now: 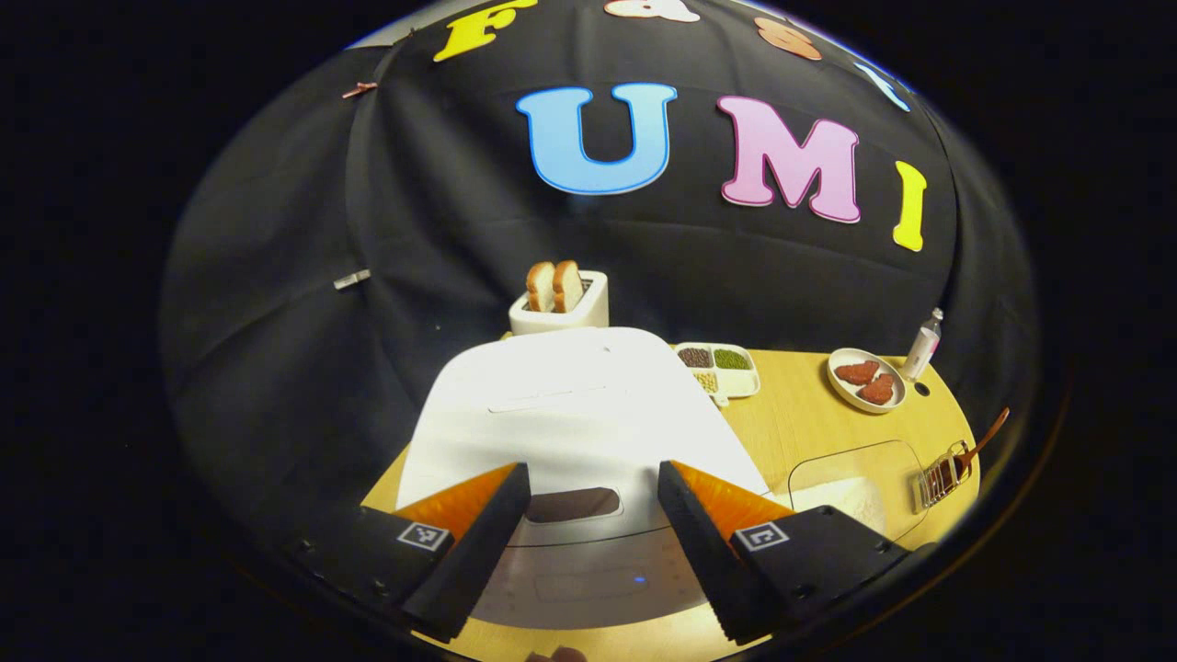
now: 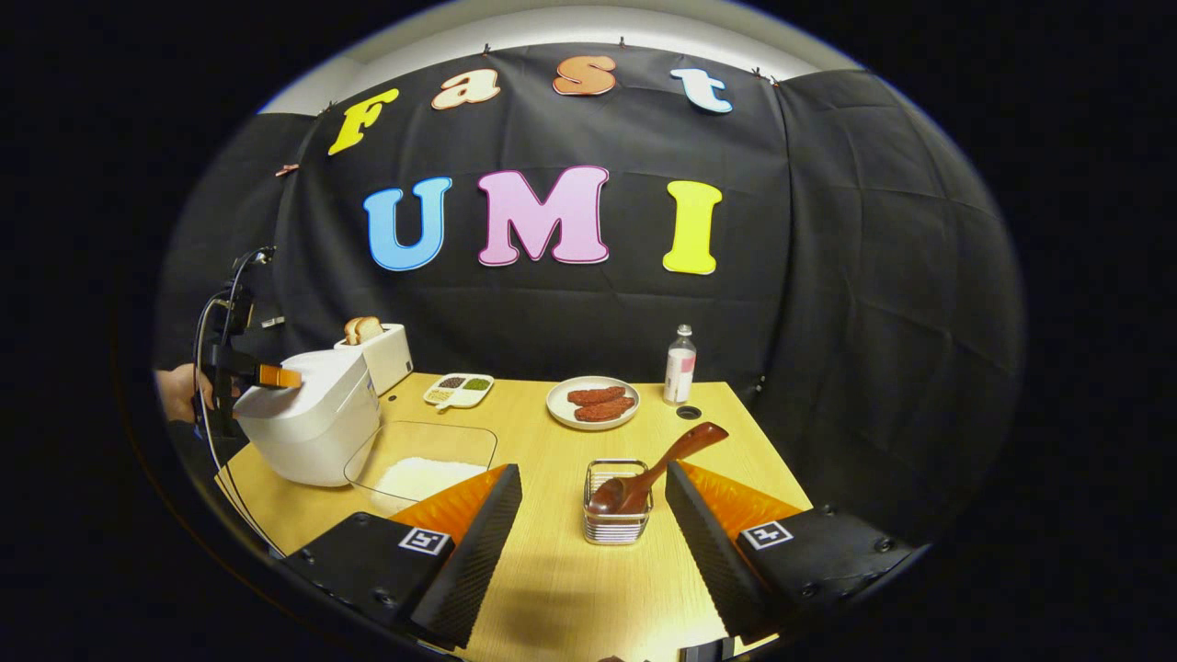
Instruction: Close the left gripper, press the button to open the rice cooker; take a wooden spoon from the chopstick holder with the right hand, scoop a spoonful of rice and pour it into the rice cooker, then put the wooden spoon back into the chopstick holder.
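The white, rounded rice cooker sits with its lid down at the left end of the light wooden table. In the left gripper view it lies directly below the left gripper, whose fingers stand wide apart above the cooker's front edge, with the dark oval button recess between them; the fingers hold nothing. In the right gripper view that same gripper hovers at the cooker's top, held by a hand at the left edge.

Just right of the cooker lies a clear, shallow plastic tray with a heap of white rice. Further right stands the small wire chopstick holder, with the brown wooden spoon in it, bowl down and handle leaning up to the right. The right gripper hangs over the near table edge, fingers wide open and empty, the holder standing between them farther off.

Behind the cooker is a white toaster with two bread slices. Along the back of the table are a white divided dish of beans, a white plate with reddish-brown patties and a small bottle.
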### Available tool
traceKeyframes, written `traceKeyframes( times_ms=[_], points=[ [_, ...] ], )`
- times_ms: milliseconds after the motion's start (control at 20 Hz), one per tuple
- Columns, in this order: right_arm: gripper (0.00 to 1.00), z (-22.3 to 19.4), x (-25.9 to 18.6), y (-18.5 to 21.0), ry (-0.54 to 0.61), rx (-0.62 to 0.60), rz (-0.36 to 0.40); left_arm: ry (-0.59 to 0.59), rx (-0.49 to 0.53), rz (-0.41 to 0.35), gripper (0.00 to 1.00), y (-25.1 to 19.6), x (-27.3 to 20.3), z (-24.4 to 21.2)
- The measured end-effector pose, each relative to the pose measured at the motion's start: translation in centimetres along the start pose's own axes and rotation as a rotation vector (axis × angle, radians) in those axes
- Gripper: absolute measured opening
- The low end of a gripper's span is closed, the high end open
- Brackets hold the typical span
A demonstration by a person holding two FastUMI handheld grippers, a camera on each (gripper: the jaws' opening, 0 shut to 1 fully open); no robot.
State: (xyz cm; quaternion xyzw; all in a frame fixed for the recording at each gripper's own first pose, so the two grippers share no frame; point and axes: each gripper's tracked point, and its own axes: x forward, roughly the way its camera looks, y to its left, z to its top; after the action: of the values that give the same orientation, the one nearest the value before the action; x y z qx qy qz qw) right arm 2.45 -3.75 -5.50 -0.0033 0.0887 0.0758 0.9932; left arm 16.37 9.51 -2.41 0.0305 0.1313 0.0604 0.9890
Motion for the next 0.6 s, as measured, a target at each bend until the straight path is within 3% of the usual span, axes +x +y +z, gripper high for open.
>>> traceKeyframes(
  times_ms=[350,600],
  points=[
    [0.99,5.1,1.7,-2.2,-0.077,-0.017,0.029,-0.305,0.017,-0.027,0.96,-6.4,-12.2,7.2],
    [0.98,8.0,1.0,-2.1,-0.110,0.012,0.081,-0.395,-0.028,-0.056,0.95,-10.2,-17.9,9.3]
  ],
)
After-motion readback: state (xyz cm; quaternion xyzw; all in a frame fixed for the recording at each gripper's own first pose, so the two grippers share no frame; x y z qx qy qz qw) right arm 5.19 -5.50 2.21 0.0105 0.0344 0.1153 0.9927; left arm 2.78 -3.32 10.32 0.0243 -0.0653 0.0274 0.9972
